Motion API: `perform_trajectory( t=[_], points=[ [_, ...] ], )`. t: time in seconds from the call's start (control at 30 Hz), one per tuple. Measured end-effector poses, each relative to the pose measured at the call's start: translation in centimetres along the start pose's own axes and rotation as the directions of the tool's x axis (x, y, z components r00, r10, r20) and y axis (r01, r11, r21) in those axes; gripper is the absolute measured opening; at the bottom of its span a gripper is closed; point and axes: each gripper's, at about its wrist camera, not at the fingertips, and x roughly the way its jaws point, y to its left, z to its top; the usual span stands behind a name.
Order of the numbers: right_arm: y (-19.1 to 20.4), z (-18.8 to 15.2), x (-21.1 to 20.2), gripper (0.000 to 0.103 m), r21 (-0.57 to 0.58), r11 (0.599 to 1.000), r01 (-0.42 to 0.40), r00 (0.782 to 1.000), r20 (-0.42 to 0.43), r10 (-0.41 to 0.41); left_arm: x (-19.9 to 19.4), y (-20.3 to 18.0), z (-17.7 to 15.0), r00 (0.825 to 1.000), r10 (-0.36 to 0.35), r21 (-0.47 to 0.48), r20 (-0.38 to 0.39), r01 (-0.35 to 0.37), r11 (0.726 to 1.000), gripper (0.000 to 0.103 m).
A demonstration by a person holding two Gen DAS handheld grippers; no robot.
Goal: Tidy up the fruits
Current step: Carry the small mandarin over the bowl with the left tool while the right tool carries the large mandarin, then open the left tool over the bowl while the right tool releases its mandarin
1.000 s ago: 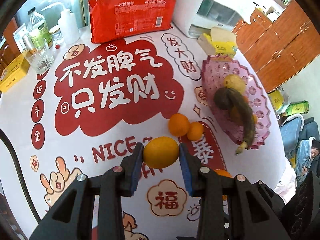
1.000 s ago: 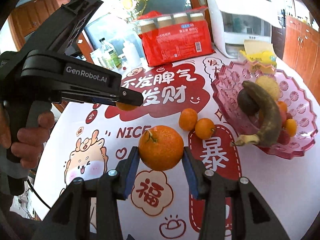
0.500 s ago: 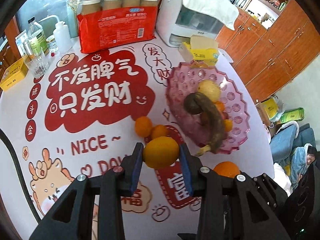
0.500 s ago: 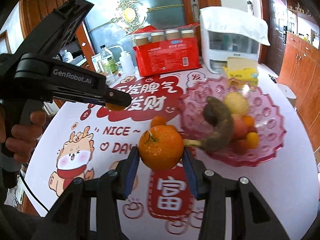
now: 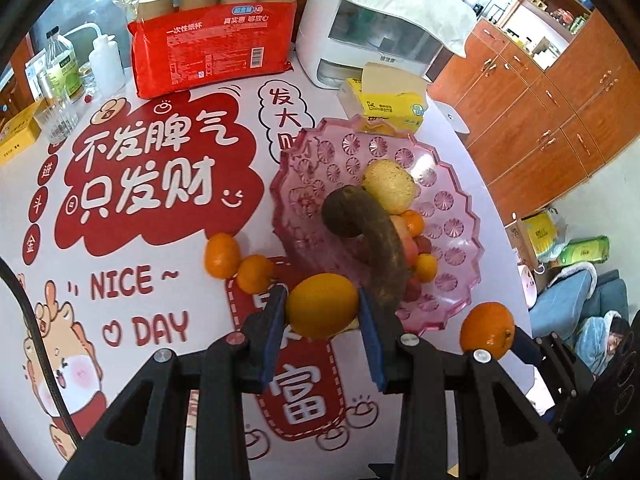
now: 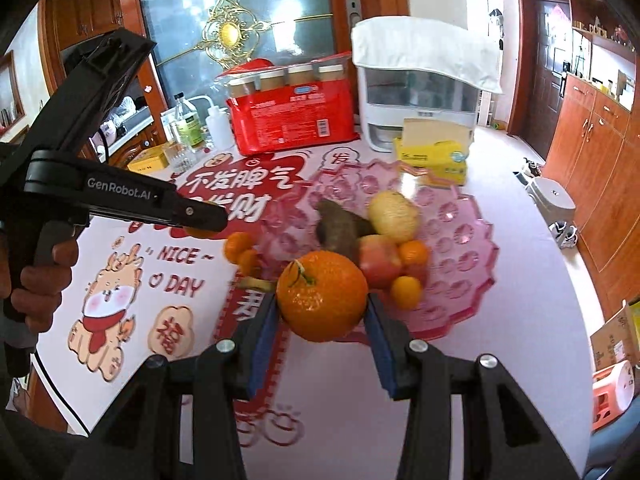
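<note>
The tablecloth (image 5: pixel 168 312) is showing big white Chinese characters on a red cloud, and below them "NICE ~" and "DAY" in red beside a cartoon animal. At the back, a red pack (image 5: pixel 212 46) of paper cups is standing upright, with Chinese print, a blue label and a barcode on its face; four cup stacks are showing through its clear top. A yellow tissue pack (image 5: pixel 386 98) is lying just beside the pink bowl (image 5: pixel 460 216), in front of a white appliance (image 5: pixel 360 36) draped with a cloth. Bottles (image 5: pixel 64 64) and a yellow box (image 5: pixel 16 136) are crowding the far left edge; their labels are too small to read.

The bowl is holding a dark, overripe banana (image 5: pixel 372 240), a pale yellow fruit (image 5: pixel 390 188), a reddish fruit and several small oranges. Two more small oranges (image 5: pixel 236 262) are sitting on the cloth, touching each other, just beside the bowl's rim.

The left gripper (image 5: pixel 322 306) is pinching a smooth yellow-orange fruit (image 5: pixel 322 306) between its blue pads, hanging at the bowl's near edge. In the right wrist view, "GenRobot.AI" is reading plainly along its side, with a hand (image 6: pixel 38 280) wrapping the grip.

The right gripper (image 6: pixel 322 296) is clamping a stemmed orange (image 6: pixel 322 296), hovering over the bowl's near rim.
</note>
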Motion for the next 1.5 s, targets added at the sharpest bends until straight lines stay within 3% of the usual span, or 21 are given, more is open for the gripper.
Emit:
perform_trajectory(
  t=[0.3, 0.53, 1.0, 1.2, 1.37, 1.5],
  points=[
    [-5.1, 0.7, 0.9, 0.044, -0.033, 0.999, 0.026, 1.000, -0.014, -0.026, 3.2, -1.4, 0.7, 1.000, 0.019, -0.067, -0.010, -0.020, 0.998, 0.035],
    [-7.6, 0.8, 3.0, 0.044, -0.029, 1.000, -0.003, 0.998, -0.068, 0.001, 5.7, -2.3, 1.4, 0.999, 0.031, -0.100, -0.031, -0.034, 0.994, 0.035],
    [-8.4, 0.7, 6.2, 0.044, -0.001, 0.999, -0.051, 0.989, -0.140, 0.051, 8.4, -2.4, 2.3, 0.997, 0.052, -0.113, -0.064, -0.059, 0.992, 0.035],
    [-8.4, 0.5, 6.7, 0.045, 0.015, 0.999, -0.034, 0.984, -0.175, 0.036, 8.1, -2.4, 2.5, 0.997, 0.062, -0.102, -0.054, -0.067, 0.992, 0.048],
    [-8.2, 0.6, 5.5, 0.053, 0.025, 0.999, -0.020, 0.990, -0.136, 0.024, 6.8, -2.2, 2.3, 0.998, 0.060, -0.102, -0.030, -0.063, 0.993, 0.057],
    [-7.7, 0.6, 4.8, 0.053, 0.029, 0.999, -0.019, 0.992, -0.126, 0.022, 5.1, -2.0, 1.7, 0.998, 0.058, -0.110, -0.002, -0.058, 0.992, 0.062]
  ],
)
